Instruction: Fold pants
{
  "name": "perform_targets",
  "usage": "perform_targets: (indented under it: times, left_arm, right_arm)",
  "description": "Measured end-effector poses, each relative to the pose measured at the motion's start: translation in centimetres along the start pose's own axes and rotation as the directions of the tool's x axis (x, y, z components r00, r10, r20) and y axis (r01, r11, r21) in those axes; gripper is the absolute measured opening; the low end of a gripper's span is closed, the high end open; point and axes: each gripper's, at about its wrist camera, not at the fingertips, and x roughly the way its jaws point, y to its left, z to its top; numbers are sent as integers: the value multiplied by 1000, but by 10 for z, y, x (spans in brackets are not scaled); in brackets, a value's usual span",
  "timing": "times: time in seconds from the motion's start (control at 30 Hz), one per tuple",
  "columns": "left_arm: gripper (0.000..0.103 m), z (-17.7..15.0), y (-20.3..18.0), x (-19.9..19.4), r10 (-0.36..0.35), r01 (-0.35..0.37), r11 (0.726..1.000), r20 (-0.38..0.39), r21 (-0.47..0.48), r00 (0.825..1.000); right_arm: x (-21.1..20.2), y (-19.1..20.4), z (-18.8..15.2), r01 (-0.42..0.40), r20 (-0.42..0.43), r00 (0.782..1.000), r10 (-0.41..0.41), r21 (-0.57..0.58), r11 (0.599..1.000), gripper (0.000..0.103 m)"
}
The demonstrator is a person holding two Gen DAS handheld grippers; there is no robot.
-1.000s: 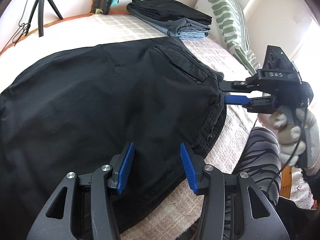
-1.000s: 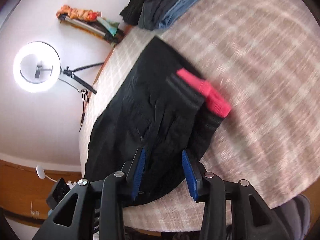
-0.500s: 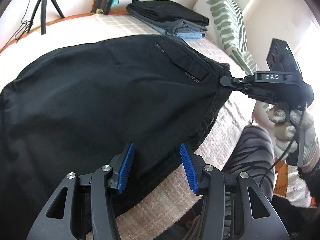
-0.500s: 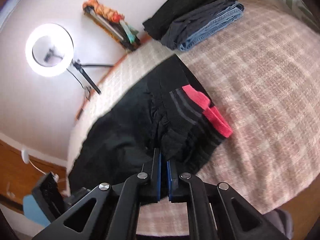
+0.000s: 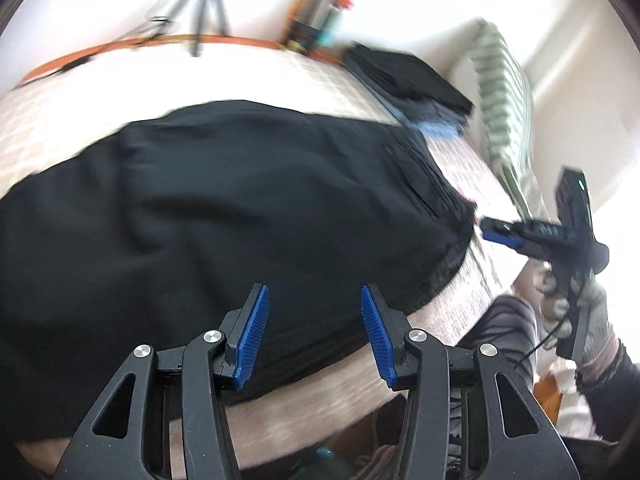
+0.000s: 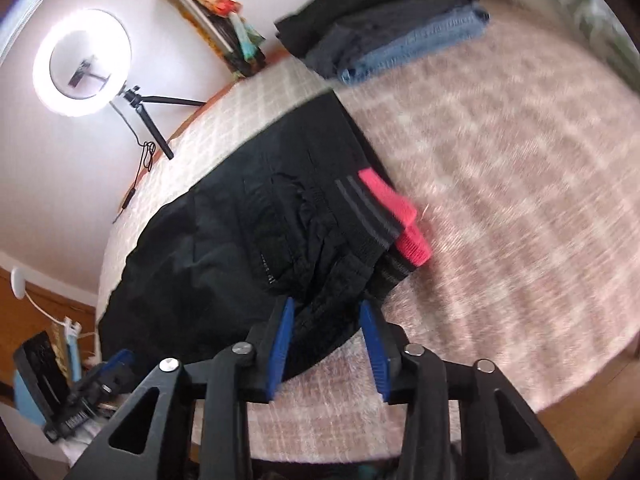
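Black pants lie spread on the bed, waistband toward the right; in the right wrist view the waistband shows a pink inner band. My left gripper is open and empty above the near hem edge. My right gripper is open, its jaws on either side of the bunched waistband edge; it also shows in the left wrist view, just off the waistband corner.
A stack of folded clothes sits at the far side of the checked bedspread. A striped pillow leans at the right. A ring light on a tripod stands by the wall.
My right gripper was shut on the waistband half a second ago and has opened, letting it go. The left gripper stays open and has shifted with the view.
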Motion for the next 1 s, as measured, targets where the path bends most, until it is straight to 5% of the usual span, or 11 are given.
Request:
perform_targets:
  times: [0.2, 0.37, 0.57, 0.83, 1.0]
  left_arm:
    - [46, -21, 52, -46, 70, -57, 981, 68, -184, 995]
    - [46, -46, 101, -84, 129, -74, 921, 120, -383, 984]
    - [47, -80, 147, -115, 173, -48, 817, 164, -575, 971]
    - [49, -118, 192, -127, 147, 84, 645, 231, -760, 962]
    - [49, -131, 196, -118, 108, 139, 584, 246, -800, 963]
  right_arm:
    - [-29, 29, -1, 32, 79, 997, -21, -136, 990, 48]
    - [-33, 76, -4, 2, 102, 994, 31, -305, 952, 56]
    - [-20, 122, -10, -66, 89, 990, 113, -420, 905, 58]
    - [-16, 159, -19, -114, 114, 974, 198, -510, 852, 70]
    - [-13, 173, -23, -94, 102, 978, 179, -554, 827, 70]
